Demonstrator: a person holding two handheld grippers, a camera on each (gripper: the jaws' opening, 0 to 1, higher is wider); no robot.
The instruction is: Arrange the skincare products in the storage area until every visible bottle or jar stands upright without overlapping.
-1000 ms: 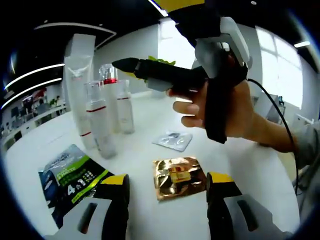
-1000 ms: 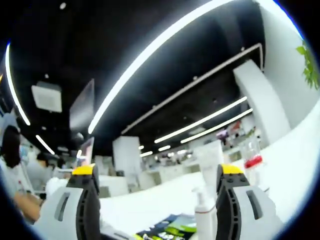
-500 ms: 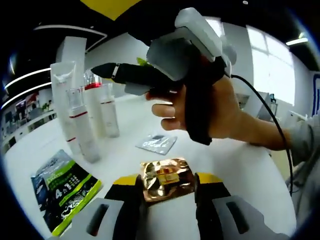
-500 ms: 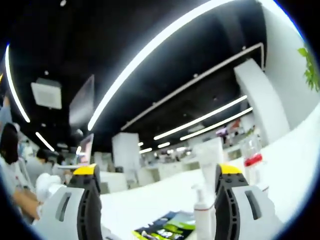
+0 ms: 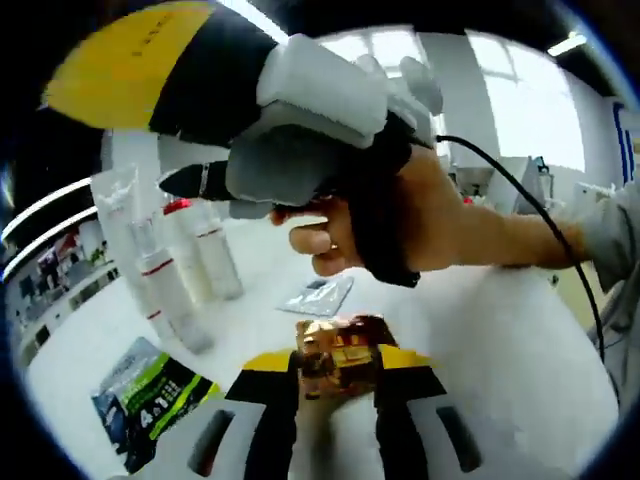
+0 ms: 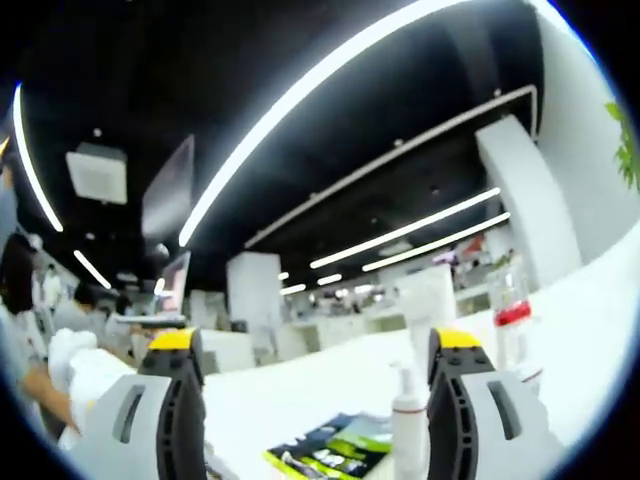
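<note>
A white table [image 5: 520, 340] spreads across the left gripper view. Above it, a person's hand [image 5: 420, 215] holds the right gripper [image 5: 185, 182], which blocks much of the upper scene. Its jaws stand wide apart in the right gripper view, holding nothing. Upright white bottles with red bands [image 5: 160, 275] cluster at the table's left, beside a tall tube [image 5: 115, 215]. A dark green packet [image 5: 150, 395] lies flat nearby, and a silver sachet [image 5: 318, 295], slightly blurred, sits mid-table. The left gripper [image 5: 335, 365] is clamped on a gold foil sachet [image 5: 340, 350].
</note>
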